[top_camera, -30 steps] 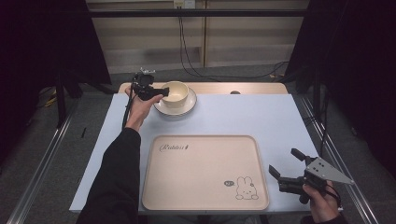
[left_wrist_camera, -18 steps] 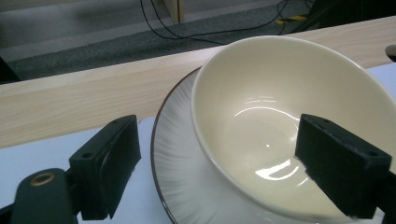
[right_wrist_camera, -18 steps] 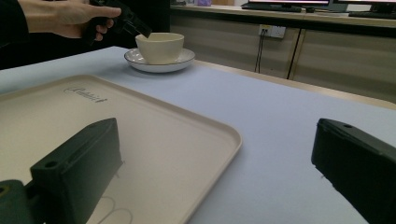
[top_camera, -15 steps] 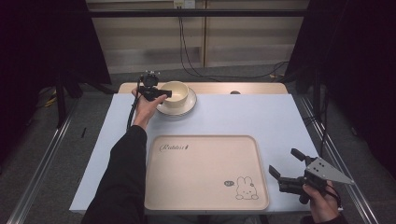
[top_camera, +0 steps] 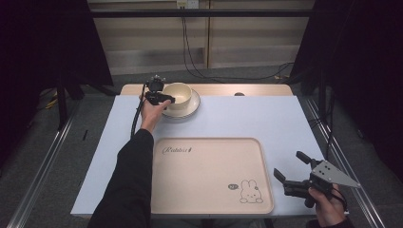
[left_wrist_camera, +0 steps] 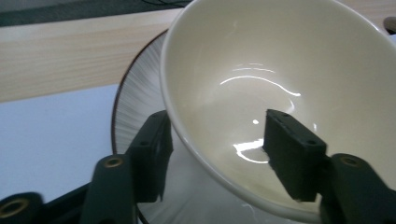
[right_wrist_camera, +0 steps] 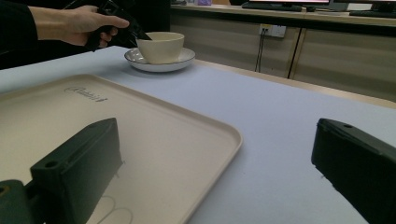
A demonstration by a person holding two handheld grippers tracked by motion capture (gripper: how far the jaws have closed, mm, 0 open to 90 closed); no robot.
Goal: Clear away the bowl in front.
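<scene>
A cream bowl [top_camera: 178,92] stands on a white dark-rimmed plate [top_camera: 192,109] at the table's far edge, left of centre. My left gripper [top_camera: 166,99] is at the bowl's left side, open. In the left gripper view its jaws straddle the bowl's [left_wrist_camera: 261,70] near wall, one outside over the plate [left_wrist_camera: 135,107] and one inside, with gaps on both sides. An empty beige tray [top_camera: 209,142] with a rabbit print lies at the front centre. My right gripper [top_camera: 289,165] hovers open just right of the tray's front corner, nothing between its fingers [right_wrist_camera: 88,154].
The table has a pale blue top [top_camera: 266,123] with a wooden strip [top_camera: 237,90] along its far edge. Cables hang behind the table. Metal rails run along the floor on both sides. The right gripper view shows the other hand [right_wrist_camera: 79,23] by the bowl [right_wrist_camera: 161,46].
My left gripper has moved right, from beside the plate onto the bowl's rim, one jaw now inside the bowl. The right gripper has stayed put.
</scene>
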